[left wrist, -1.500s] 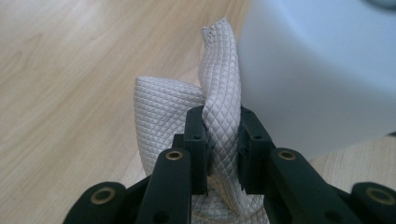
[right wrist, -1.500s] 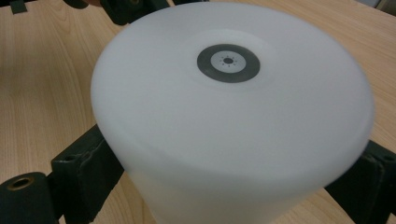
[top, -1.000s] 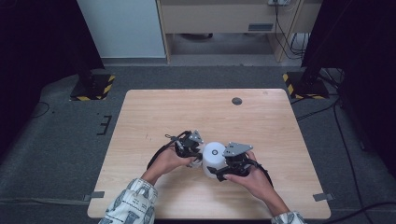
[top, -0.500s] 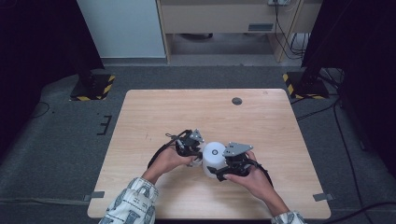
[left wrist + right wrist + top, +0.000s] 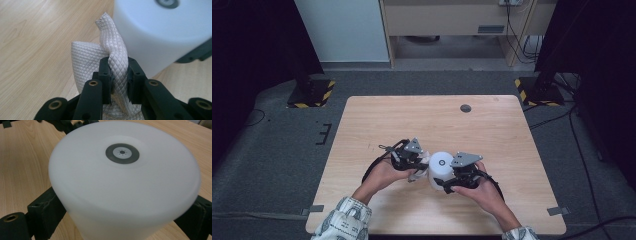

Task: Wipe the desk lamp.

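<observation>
White plastic forms the cylinder (image 5: 441, 169) that stands upright on the wooden table (image 5: 432, 120), near the person's edge and between the two grippers. Its wall is smooth, matte and faintly translucent, and its flat round top has a softly rounded rim. At the centre of that top sits a small dark grey ring (image 5: 122, 153) around a paler disc pricked with tiny holes.

The right gripper (image 5: 117, 220) has its black jaws set wide, one on each side of the cylinder's wall, pressed against it and holding it. In the high view this gripper (image 5: 451, 184) shows at the cylinder's right, a grey three-cornered plate on top.

The left gripper (image 5: 119, 80) has its jaws drawn in on a strip of pale beige cloth (image 5: 116, 60), clamped tight. The cloth is woven with a fine diamond grid, like quilting; it is twisted into a rope where the jaws pinch it and spreads into a flat folded flap (image 5: 83, 57) beside them. Its tip rises just beside the cylinder's wall; whether it touches I cannot tell.

The table is light wood with a fine straight grain, and a small dark round disc (image 5: 465, 108) is set near its far edge.
</observation>
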Demonstrator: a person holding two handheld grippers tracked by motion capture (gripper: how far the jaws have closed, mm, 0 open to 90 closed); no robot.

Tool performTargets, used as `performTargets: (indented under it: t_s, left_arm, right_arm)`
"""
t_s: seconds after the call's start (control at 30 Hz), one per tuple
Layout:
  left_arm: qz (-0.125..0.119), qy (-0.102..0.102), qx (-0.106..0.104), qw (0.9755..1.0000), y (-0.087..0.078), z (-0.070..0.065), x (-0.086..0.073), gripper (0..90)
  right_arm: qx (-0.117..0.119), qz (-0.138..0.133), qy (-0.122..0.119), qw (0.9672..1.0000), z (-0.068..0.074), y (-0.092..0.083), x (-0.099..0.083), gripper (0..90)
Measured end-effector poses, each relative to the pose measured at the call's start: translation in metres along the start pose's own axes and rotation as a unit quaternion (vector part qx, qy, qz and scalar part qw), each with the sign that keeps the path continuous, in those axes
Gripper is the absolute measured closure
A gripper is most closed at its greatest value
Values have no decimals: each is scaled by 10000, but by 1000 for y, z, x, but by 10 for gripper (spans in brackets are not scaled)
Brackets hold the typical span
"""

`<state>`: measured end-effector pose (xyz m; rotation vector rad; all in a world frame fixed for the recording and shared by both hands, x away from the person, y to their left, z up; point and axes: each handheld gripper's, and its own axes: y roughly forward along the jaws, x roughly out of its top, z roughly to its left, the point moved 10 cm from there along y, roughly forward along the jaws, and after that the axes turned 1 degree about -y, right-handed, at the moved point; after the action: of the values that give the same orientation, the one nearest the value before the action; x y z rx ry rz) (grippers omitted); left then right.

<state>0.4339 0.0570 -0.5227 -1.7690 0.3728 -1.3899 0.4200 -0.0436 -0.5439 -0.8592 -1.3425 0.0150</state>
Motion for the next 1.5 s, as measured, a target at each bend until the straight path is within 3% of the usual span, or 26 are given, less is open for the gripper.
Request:
performTargets:
  t_s: [0.1,0.17,0.27,0.53,0.8,0.93,1.17,1.3,1.5]
  left_arm:
    - [-117,2,50,9999,-8,-2,5,759]
    - [-62,68,99,9999,-8,-4,3,759]
    - [58,62,90,9999,-1,-4,-3,759]
    - [103,-53,46,9999,17,-5,-19,759]
    - [-168,72,120,9998,-9,-7,4,759]
    - [-206,138,94,9996,-17,-13,5,759]
    - [-33,190,66,9998,-7,-17,-6,759]
    - [0,114,22,9999,4,-17,-14,759]
    - [34,117,56,9999,5,-13,-15,759]
  right_arm:
    - [-12,0,4,10000,0,0,0,87]
    - [-14,-1,9,10000,0,0,0,87]
    - [-35,2,-2,10000,0,0,0,86]
    - [-28,20,-12,10000,-1,1,0,86]
    - [-61,-1,5,10000,-5,2,1,86]
    - [-72,-8,6,10000,-7,3,1,86]
    - [-96,-30,9,9999,-10,5,2,85]
    - [-91,-14,-1,10000,-13,7,3,84]
    - [-133,15,-7,9999,-15,9,5,78]
